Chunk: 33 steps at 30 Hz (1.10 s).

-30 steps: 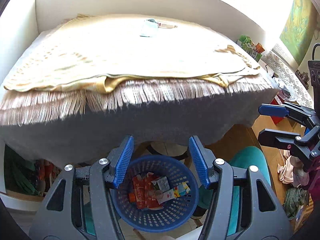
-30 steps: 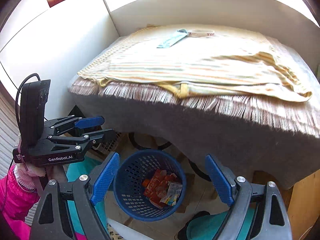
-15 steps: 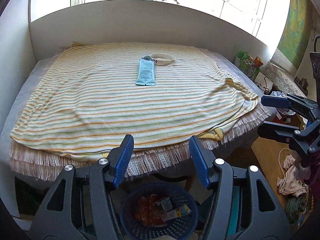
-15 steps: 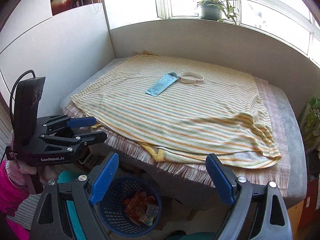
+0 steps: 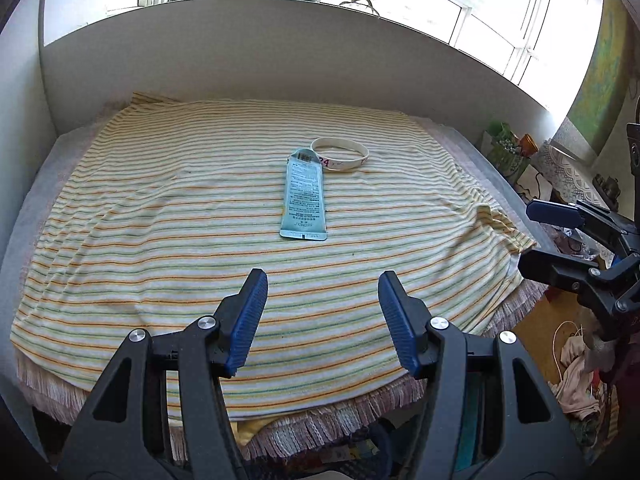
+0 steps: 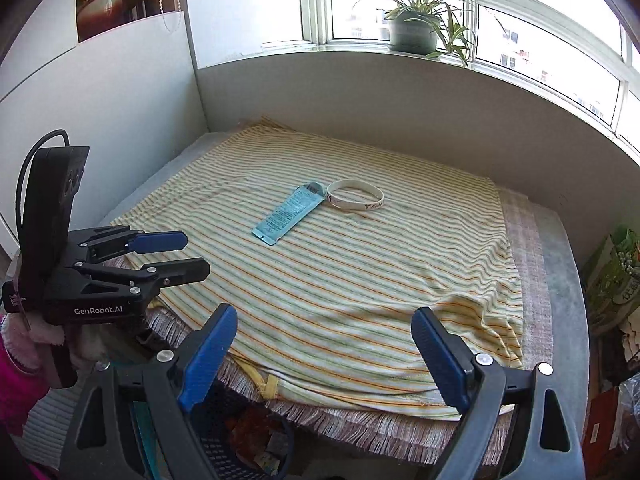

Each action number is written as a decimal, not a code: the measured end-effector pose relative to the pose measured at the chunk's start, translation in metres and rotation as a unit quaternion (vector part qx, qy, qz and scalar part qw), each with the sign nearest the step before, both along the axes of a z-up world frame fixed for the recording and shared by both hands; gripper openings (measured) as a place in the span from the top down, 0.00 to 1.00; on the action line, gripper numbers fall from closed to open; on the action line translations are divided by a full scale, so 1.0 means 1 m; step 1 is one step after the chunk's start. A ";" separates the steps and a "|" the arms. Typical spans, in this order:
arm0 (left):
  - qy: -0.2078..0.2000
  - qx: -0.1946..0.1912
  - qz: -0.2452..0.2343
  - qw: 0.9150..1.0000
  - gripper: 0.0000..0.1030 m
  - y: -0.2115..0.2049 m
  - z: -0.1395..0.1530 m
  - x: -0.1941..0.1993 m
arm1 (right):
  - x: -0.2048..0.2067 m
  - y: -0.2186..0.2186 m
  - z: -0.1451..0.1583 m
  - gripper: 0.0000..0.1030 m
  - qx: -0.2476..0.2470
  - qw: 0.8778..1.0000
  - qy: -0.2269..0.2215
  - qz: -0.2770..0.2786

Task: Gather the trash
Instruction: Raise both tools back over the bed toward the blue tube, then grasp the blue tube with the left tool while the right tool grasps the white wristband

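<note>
A flat light-blue sachet wrapper (image 5: 303, 198) (image 6: 287, 213) lies on the striped cloth (image 5: 160, 240) covering the table. A white rubber wristband (image 5: 340, 154) (image 6: 354, 195) rests beside its far end, touching it. My left gripper (image 5: 322, 298) hovers over the near part of the cloth, open and empty, well short of the wrapper. My right gripper (image 6: 324, 334) is open wide and empty, off the table's near right side. Each gripper shows in the other's view: the left gripper (image 6: 176, 256) and the right gripper (image 5: 544, 236). The blue trash basket (image 6: 248, 440) with wrappers inside peeks out under the table edge.
A grey wall panel (image 5: 280, 60) backs the table, with a potted plant (image 6: 416, 28) on the sill. Green boxes (image 6: 612, 276) and clutter stand to the right; clothes (image 5: 576, 368) lie on the floor. A pink sleeve (image 6: 16, 384) shows at the lower left.
Both grippers rose from over the blue basket below the table to above the table edge. The basket dropped almost out of view; wrapper and wristband came into full view.
</note>
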<state>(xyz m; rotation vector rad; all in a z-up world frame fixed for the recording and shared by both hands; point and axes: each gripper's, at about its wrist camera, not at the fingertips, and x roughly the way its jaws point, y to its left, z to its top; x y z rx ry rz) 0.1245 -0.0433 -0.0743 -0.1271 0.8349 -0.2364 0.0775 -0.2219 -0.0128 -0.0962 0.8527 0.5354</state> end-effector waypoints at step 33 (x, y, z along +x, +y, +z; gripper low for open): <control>0.042 0.074 -0.036 0.996 0.43 -0.033 -0.035 0.126 | 0.189 0.008 -0.065 0.50 0.121 0.976 0.166 -0.069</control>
